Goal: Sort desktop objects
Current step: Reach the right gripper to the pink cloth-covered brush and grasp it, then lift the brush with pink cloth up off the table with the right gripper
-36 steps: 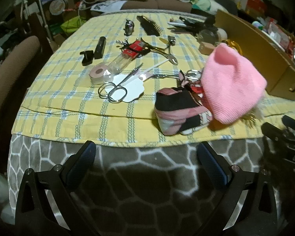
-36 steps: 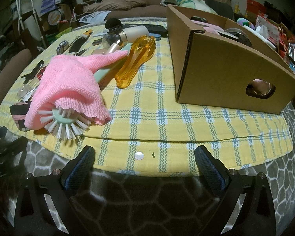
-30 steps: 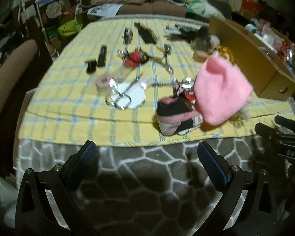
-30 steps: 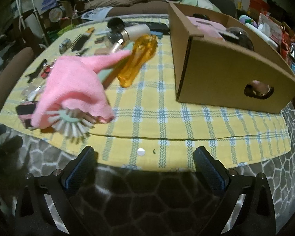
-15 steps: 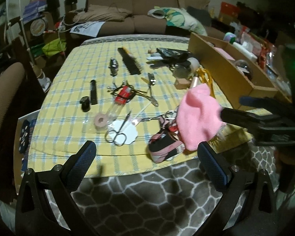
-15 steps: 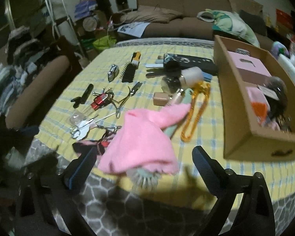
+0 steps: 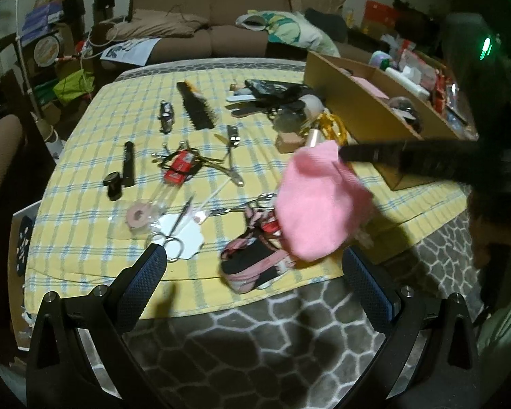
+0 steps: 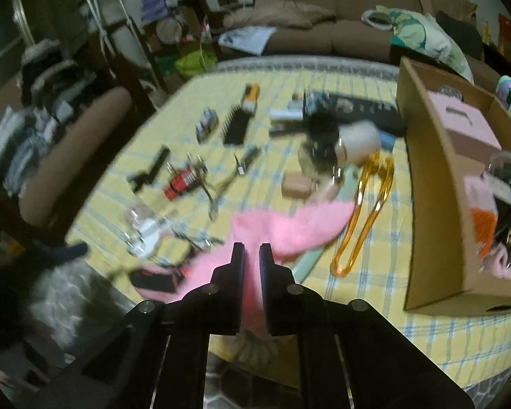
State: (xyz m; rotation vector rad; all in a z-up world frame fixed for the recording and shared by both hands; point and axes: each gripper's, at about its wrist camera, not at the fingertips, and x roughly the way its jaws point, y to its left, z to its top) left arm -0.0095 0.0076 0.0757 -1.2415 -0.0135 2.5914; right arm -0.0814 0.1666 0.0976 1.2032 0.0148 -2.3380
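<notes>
A long brown fabric sofa lines the pale back wall. Cluttered dark shelving stands left of the sofa, a rounded brown upholstered chair sits nearer, and the lighting is dim.

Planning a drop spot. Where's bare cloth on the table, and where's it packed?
Free: left strip of the tablecloth outside the marker; far corner left of the comb; lane between orange clip and box. Packed: centre, from scissors to pink cloth.

home living room | brown sofa | cluttered shelves
</notes>
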